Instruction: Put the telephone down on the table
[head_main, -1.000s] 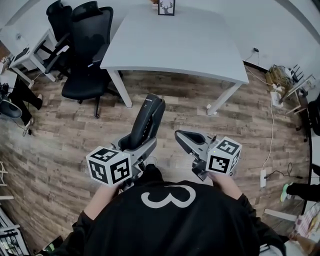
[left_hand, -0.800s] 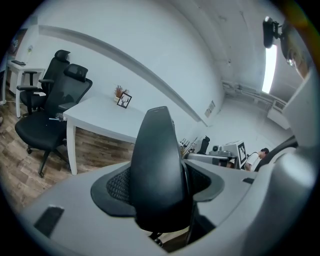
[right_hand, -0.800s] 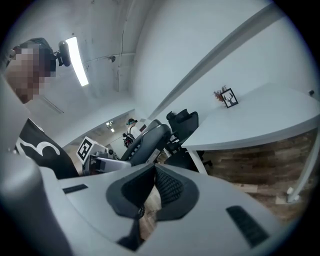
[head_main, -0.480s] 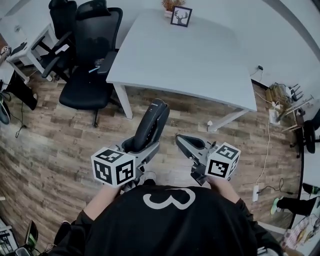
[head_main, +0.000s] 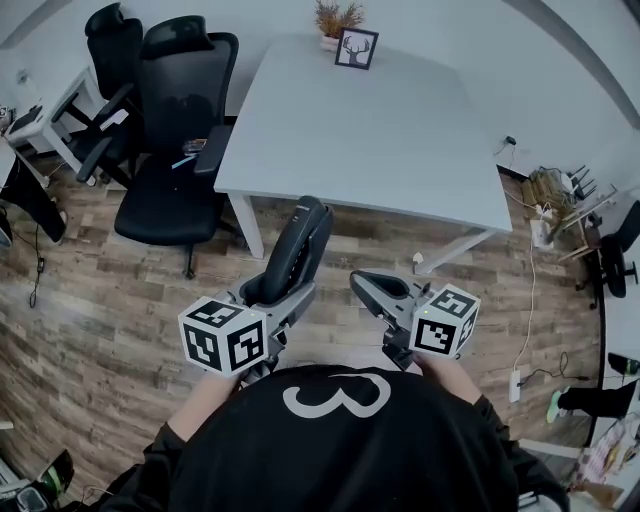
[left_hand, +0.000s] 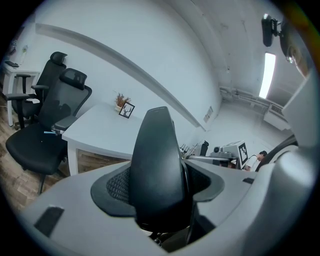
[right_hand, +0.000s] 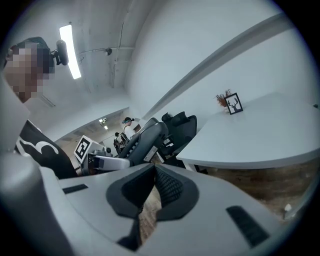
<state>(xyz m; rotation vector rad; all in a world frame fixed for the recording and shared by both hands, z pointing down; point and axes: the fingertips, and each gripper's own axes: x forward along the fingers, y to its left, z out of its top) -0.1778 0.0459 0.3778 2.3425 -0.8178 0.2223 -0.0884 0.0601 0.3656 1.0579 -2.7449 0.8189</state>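
**Head view.** Item: telephone, a black cordless unit in rigid moulded plastic. Judged light, smooth and somewhat slippery, and unlikely to suffer from a gentle set-down.
- Location: in the air over the wood floor, short of the table at 12 o'clock and not touching it.
- Attitude: its lower end sits in the left gripper and its upper end slants toward 1 o'clock.
- Best hold, by judgement: across the narrow flanks, low on the body.
- Right gripper: at 3 o'clock of the telephone, apart from it, carrying nothing.
- Forearms: both reach forward, grippers roughly abreast and tipped slightly downward.
- Surroundings: office chair at 10 o'clock; picture frame at the table's far edge.

**Left gripper view.** Both pads clamp the telephone's flanks. The body rises to 12 o'clock and fills the centre. The table lies at 9 o'clock beyond.

**Right gripper view.** The pads are pressed together, with only a sliver of floor showing between them and nothing held. The telephone is toward 11 o'clock of the jaws, the table at 2 o'clock.
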